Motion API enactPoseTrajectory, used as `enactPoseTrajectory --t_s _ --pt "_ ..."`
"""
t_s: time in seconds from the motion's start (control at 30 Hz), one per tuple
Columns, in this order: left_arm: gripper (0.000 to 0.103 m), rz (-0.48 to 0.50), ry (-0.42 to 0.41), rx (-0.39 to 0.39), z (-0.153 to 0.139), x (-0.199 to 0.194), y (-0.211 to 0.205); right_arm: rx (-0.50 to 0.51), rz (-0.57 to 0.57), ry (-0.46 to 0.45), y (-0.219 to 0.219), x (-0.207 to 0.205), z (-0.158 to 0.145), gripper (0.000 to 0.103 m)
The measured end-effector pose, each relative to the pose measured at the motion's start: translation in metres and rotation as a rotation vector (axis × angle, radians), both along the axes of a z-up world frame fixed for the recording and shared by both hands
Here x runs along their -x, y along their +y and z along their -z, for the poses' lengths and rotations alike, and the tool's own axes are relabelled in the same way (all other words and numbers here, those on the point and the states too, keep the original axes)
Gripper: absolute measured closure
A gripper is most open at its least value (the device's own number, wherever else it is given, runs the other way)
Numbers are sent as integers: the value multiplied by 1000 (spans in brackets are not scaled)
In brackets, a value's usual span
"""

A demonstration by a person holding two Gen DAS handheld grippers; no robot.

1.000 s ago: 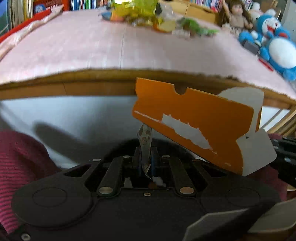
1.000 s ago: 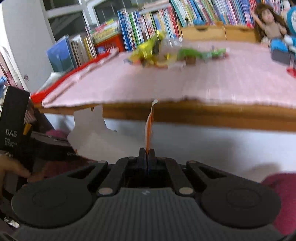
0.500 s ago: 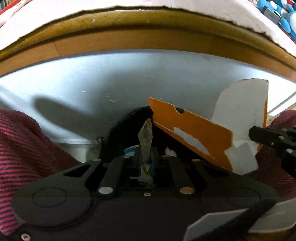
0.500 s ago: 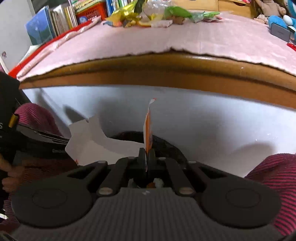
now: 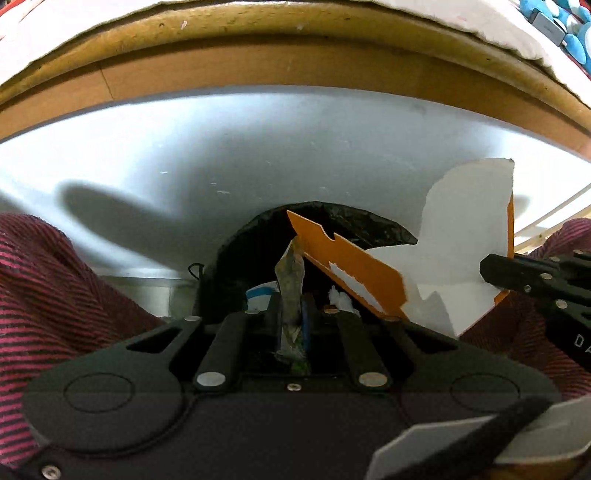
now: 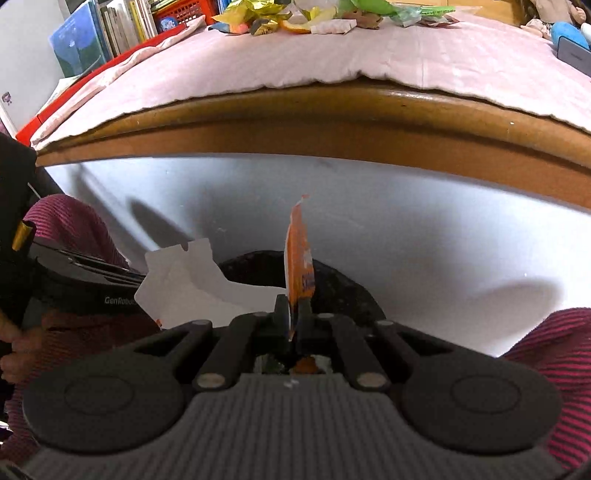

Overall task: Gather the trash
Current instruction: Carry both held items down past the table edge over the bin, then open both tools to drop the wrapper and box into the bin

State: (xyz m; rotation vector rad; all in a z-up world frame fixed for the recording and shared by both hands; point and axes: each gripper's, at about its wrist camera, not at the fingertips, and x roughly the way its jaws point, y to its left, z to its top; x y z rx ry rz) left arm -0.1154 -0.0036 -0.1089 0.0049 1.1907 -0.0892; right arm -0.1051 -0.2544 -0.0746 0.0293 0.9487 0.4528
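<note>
Left wrist view: the left gripper (image 5: 291, 314) is closed on a crumpled grey-green wrapper (image 5: 290, 280), which stands upright between the jaws; the jaws are almost together, separated only by the thin wrapper; directly beyond the fingertips lies the mouth of a bin lined with a black bag (image 5: 347, 221), placed on the floor under the table edge (image 5: 295, 66); the wrapper is held over this opening, presumably so that it falls in on release; white and blue scraps (image 5: 262, 291) are already visible inside the bin; to the right, the right gripper (image 5: 491, 267) enters the view, clamped on a torn orange-and-white carton piece (image 5: 369, 273), whose orange flap reaches over the bin mouth and sits just beside the wrapper; whether the two touch cannot be determined; striped magenta fabric (image 5: 55, 280), apparently the person's clothing, flanks the bin.

Right wrist view: the right gripper is closed on the carton piece, seen edge-on as a thin orange strip rising from between the jaws; the jaw gap equals the card thickness; the white inner face of the carton spreads to the left, toward the left gripper; the bin opening lies directly below and ahead of the fingertips; judged from this, both items are positioned for release into the bin; further trash (image 6: 332, 14) lies on the pink cloth (image 6: 369, 59) at the far side of the table, not yet collected.
</note>
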Motion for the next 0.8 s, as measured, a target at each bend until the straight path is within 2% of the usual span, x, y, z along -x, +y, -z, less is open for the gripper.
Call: enactPoseTrajectory --t_s 0.1,0.3,0.33,0.4,0.43,0.47,0.6,0.8 --pt "92 -2 2 3 1 -1 1 -3 0 5 0 -1 0 88" --pt "90 1 0 2 0 -1 0 -13 -11 -6 2 -1 -1 87" --pt "89 2 -4 2 -1 0 -1 -12 -12 -8 1 -1 -1 83" --pt "74 -2 -13 0 -4 0 -1 -14 -15 -14 1 -1 -3 75" --pt "61 -3 -22 -2 -6 0 -2 -17 -16 -18 0 -1 -4 72" --pt "56 -2 -34 -7 -9 1 -2 -20 -18 -23 -1 -1 -5 71" --pt "52 16 -93 -28 -28 3 -5 -39 -31 -68 -4 -2 -18 66" --pt "47 42 -236 24 -74 7 -5 -70 -51 -198 -12 -10 -56 57"
